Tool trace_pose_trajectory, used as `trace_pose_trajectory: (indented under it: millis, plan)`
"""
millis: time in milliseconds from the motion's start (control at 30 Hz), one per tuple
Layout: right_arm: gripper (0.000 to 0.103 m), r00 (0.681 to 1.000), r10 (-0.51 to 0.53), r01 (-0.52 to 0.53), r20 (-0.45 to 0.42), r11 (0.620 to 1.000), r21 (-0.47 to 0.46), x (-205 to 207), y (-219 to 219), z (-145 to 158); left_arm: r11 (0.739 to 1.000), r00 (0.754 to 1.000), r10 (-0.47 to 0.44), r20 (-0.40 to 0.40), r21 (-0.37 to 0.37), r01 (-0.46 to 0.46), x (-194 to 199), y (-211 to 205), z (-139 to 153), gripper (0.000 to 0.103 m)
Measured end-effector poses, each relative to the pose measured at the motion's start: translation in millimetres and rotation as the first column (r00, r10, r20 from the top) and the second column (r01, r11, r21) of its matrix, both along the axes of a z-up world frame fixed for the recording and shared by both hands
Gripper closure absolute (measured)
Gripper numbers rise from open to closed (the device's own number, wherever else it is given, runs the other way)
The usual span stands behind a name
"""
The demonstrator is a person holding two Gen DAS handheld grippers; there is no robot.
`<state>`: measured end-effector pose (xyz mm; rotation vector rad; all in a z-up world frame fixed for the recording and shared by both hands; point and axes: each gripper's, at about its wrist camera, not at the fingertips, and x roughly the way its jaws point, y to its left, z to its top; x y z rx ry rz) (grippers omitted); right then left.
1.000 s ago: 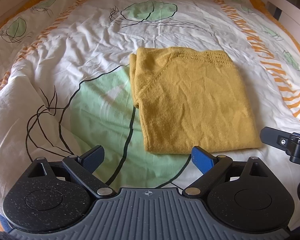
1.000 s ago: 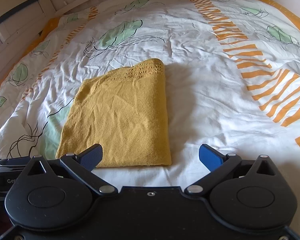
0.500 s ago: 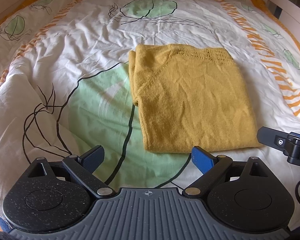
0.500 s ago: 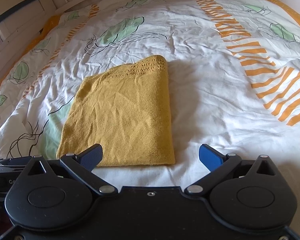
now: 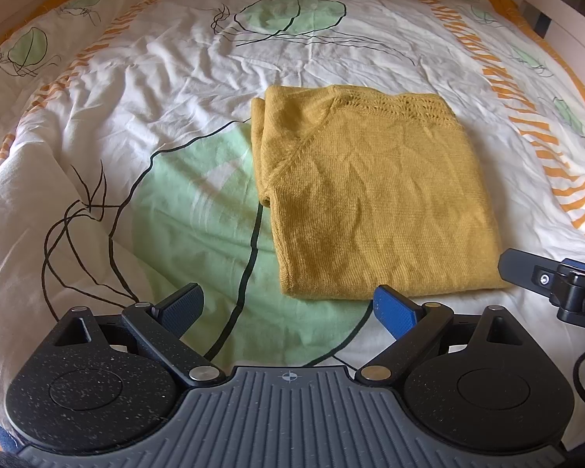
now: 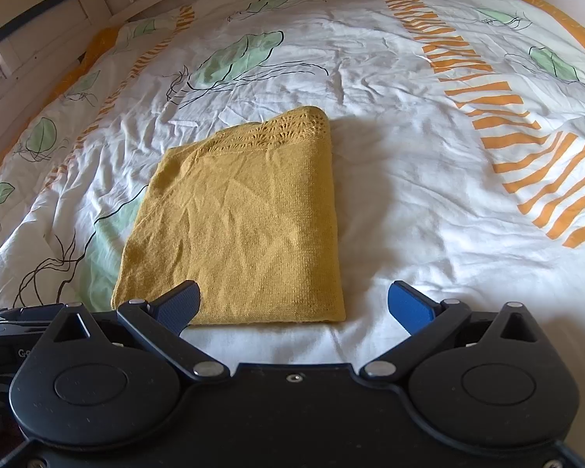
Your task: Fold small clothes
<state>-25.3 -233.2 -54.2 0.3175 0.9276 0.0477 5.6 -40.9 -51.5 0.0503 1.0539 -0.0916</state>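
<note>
A mustard-yellow knit garment point(image 5: 374, 199) lies folded into a flat rectangle on the bed, its lace-knit edge at the far side. It also shows in the right wrist view point(image 6: 241, 226). My left gripper point(image 5: 288, 308) is open and empty, just short of the garment's near left corner. My right gripper point(image 6: 294, 304) is open and empty at the garment's near right corner, its left finger point(image 6: 177, 306) over the near hem. Part of the right gripper shows at the right edge of the left wrist view point(image 5: 557, 288).
The bed is covered by a white duvet point(image 5: 136, 89) with green leaf prints and orange stripes point(image 6: 526, 148), somewhat wrinkled. A white bed frame point(image 5: 565, 27) runs along the right side and pale wooden furniture point(image 6: 31, 39) stands at the left.
Both grippers have moved slightly forward toward the garment's near edge. The garment has not moved and both grippers stay open.
</note>
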Motion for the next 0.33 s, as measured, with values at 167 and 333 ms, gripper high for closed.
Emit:
trace_pose_trajectory:
  millis: [167,333]
  plan:
    - [0.001,1.000,0.001,-0.001,-0.001,1.000,0.000,0.1,0.6,0.0,1.000,1.000,0.002,-0.002,-0.003,-0.002,0.9,1.1,-1.1,0.009]
    - [0.001,1.000,0.006,-0.006,-0.003,1.000,-0.001,2.6,4.2,-1.1,1.000,1.000,0.004,-0.002,-0.010,-0.004,1.2,2.1,-1.5,0.009]
